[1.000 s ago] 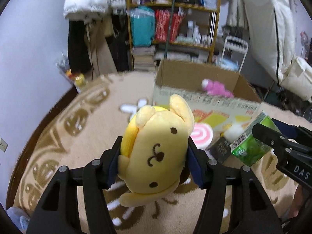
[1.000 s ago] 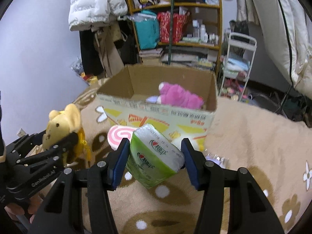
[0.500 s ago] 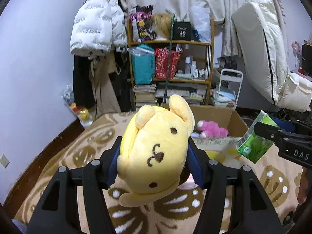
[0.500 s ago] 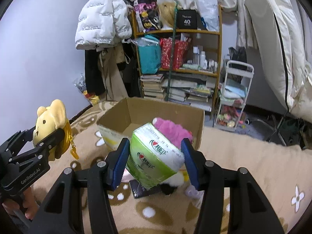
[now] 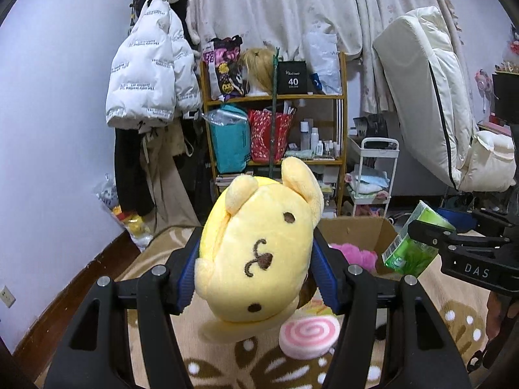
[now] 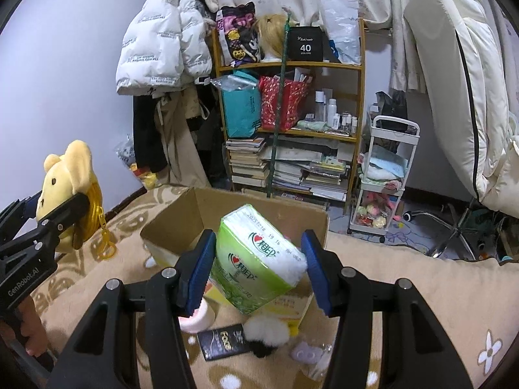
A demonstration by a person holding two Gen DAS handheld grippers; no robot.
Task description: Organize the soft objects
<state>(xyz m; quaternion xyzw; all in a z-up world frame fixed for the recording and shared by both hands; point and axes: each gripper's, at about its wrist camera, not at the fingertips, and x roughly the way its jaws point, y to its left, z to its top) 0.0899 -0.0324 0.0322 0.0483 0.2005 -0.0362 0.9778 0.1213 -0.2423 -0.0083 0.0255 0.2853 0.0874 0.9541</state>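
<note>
My left gripper point(image 5: 256, 278) is shut on a yellow plush dog point(image 5: 259, 253), held in the air with its face toward the camera. The same plush point(image 6: 66, 178) shows at the left of the right wrist view. My right gripper point(image 6: 258, 269) is shut on a green pack of tissues point(image 6: 259, 259), tilted, above the near wall of an open cardboard box point(image 6: 181, 214). From the left wrist view the tissue pack point(image 5: 413, 243) hangs at the right, by the box point(image 5: 356, 230), which holds a pink plush point(image 5: 353, 253).
On the beige patterned rug lie a pink-and-white swirl cushion point(image 5: 308, 334), a black packet point(image 6: 223, 340), a white-and-black fluffy toy point(image 6: 266, 334) and a small lilac item point(image 6: 306, 353). Behind the box stand a cluttered shelf point(image 6: 292, 103), a white trolley point(image 6: 386, 178) and a hanging white jacket point(image 6: 162, 39).
Both grippers have risen with their loads and tipped upward, so more of the room and less of the rug shows. The tissue pack now hangs over the box's near wall.
</note>
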